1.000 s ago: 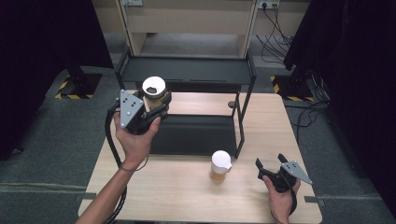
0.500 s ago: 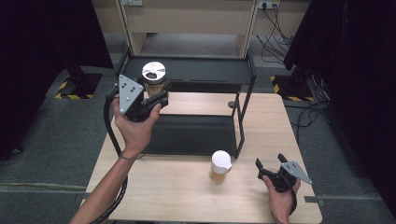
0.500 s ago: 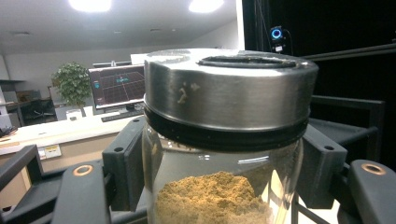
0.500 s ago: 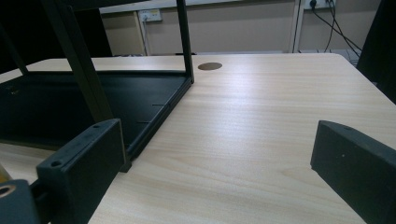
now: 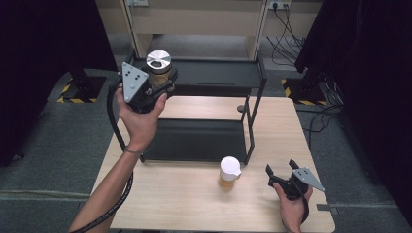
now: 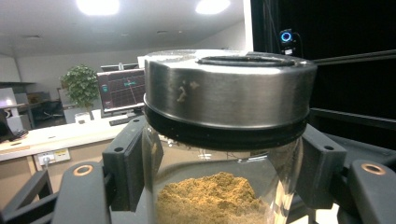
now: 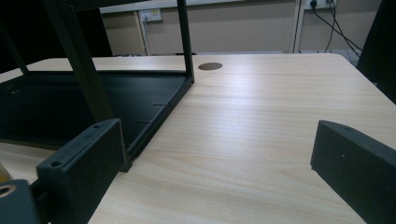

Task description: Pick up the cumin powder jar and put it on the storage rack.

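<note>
- While my left gripper clamps the glass jar just under its metal lid, I hold it in the air at the near left corner of the rack's top shelf, so I judge this to be the step of carrying the jar to that shelf.
- Next, I think, the jar must clear the shelf's front edge, go down flat and upright on the dark surface, and only then should the jaws let go; tipping it risks shifting the powder.
- Seen from the left gripper view, the jar is clear glass, partly filled with tan, crumbly powder, and the lid sits on above a black ring.
- On the table stands a second container with a white lid and something amber inside; I cannot tell what it is.
- At the near right of the table, my right gripper rests low with its jaws apart and nothing between them.
- Below, the rack's lower tray holds nothing.
</note>
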{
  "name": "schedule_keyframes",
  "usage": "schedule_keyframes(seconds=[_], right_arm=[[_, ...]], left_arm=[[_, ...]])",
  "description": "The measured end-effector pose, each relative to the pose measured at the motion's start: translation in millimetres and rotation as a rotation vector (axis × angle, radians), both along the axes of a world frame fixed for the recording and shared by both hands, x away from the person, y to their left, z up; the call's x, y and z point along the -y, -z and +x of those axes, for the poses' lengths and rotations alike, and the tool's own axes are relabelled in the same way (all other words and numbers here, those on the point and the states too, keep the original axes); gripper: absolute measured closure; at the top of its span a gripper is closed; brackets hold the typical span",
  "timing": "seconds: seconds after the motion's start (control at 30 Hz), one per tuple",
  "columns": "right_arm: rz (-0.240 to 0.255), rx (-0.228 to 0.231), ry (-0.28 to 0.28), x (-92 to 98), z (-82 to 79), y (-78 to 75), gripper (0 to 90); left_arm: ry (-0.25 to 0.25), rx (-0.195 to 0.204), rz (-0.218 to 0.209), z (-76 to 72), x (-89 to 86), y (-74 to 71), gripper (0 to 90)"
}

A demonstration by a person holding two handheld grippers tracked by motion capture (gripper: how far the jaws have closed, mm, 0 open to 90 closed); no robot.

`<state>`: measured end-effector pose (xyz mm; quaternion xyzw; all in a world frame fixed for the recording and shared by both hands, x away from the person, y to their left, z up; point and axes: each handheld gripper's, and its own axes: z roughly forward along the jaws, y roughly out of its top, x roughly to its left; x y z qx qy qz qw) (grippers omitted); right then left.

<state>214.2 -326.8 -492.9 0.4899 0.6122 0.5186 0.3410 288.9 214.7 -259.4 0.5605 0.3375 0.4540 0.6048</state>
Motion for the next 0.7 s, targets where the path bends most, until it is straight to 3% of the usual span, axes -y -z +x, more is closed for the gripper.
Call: schedule_keyframes(seconds=[0.27,0.7], right_arm=[[0.0,-0.003,-0.002,0.2,0.3,-0.5,3.1],[0.005,0.0,-0.005,0.5,0.4,0.3,3.1]], left_arm=[[-0.028,-0.005,0.0,11.9,0.0,-8.8,30.8],[-0.072,-0.062,-0.01,39.4,5.9,-13.5,30.8]])
